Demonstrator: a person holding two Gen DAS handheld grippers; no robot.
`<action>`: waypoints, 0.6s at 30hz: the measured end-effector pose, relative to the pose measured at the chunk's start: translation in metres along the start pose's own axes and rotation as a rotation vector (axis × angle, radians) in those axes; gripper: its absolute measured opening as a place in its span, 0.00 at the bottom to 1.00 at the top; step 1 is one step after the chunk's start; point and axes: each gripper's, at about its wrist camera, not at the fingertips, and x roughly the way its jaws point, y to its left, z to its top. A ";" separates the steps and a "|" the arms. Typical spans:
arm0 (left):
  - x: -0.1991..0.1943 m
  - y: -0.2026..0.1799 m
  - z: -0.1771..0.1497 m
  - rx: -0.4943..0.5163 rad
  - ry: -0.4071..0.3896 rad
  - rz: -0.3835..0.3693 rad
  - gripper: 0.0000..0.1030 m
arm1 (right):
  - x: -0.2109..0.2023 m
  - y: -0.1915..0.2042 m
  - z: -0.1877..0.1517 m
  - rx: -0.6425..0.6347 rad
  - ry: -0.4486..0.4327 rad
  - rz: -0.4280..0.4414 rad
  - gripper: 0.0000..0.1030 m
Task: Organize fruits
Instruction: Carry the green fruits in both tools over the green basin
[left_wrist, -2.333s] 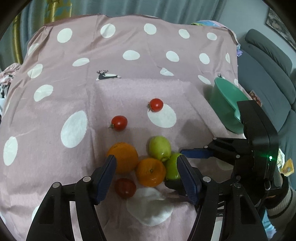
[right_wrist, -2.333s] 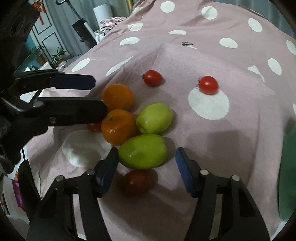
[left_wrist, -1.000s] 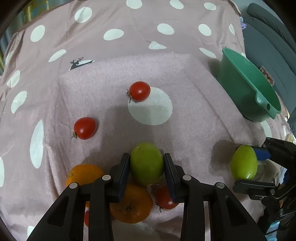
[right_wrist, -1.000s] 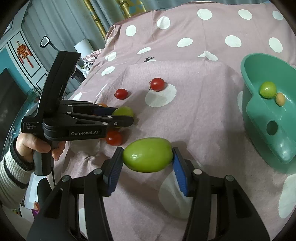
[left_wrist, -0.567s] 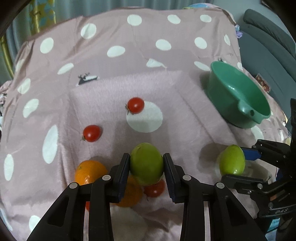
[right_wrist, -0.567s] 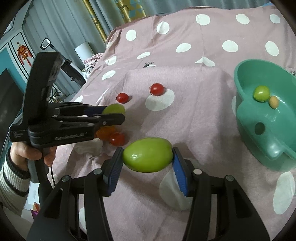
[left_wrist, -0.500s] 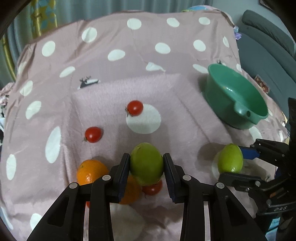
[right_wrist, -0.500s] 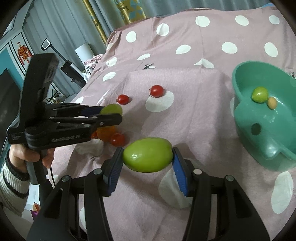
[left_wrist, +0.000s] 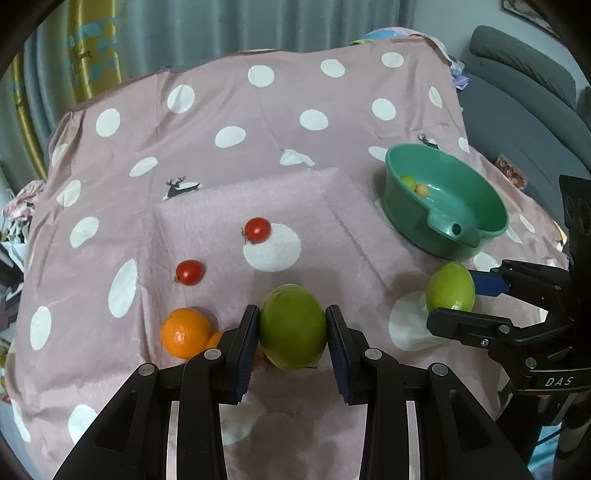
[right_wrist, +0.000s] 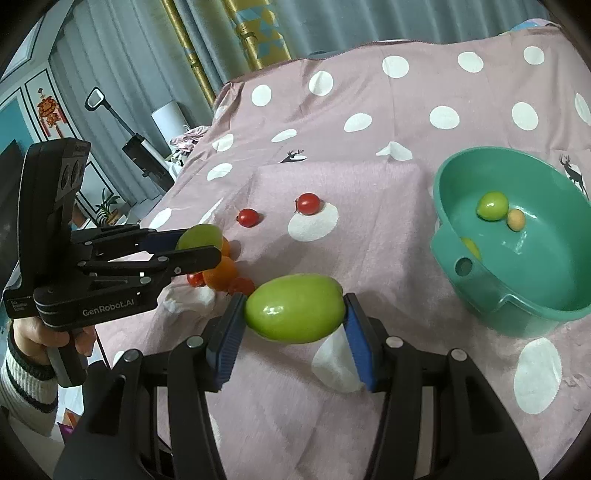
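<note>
My left gripper (left_wrist: 291, 330) is shut on a green apple (left_wrist: 292, 326), held above the pink dotted cloth. My right gripper (right_wrist: 293, 315) is shut on a second green apple (right_wrist: 294, 313), also lifted; it shows in the left wrist view (left_wrist: 450, 291) at the right. A green bowl (left_wrist: 491, 218) sits at the right with a small green fruit (right_wrist: 492, 206) and a small orange one (right_wrist: 515, 219) inside. Two oranges (left_wrist: 185, 333) and small tomatoes (right_wrist: 242, 285) lie under the left gripper. Two red tomatoes (left_wrist: 258, 229) (left_wrist: 190, 272) lie farther back.
The pink cloth (left_wrist: 221, 184) covers a raised square pad on a table. A grey sofa (left_wrist: 524, 92) stands at the right. Curtains hang behind. A person's hand (right_wrist: 40, 338) holds the left gripper.
Both grippers closed on green apples and lifted them from the fruit pile. They have since risen and drawn back, so more of the cloth and bowl shows.
</note>
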 end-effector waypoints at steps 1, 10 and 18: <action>-0.001 -0.001 0.000 0.001 -0.002 0.000 0.35 | -0.001 0.000 0.000 -0.002 -0.002 -0.001 0.51; -0.014 -0.011 -0.001 0.020 -0.030 0.006 0.35 | -0.016 -0.001 0.001 -0.007 -0.034 -0.009 0.51; -0.018 -0.020 0.000 0.032 -0.039 0.013 0.35 | -0.022 -0.005 -0.002 -0.002 -0.044 -0.009 0.51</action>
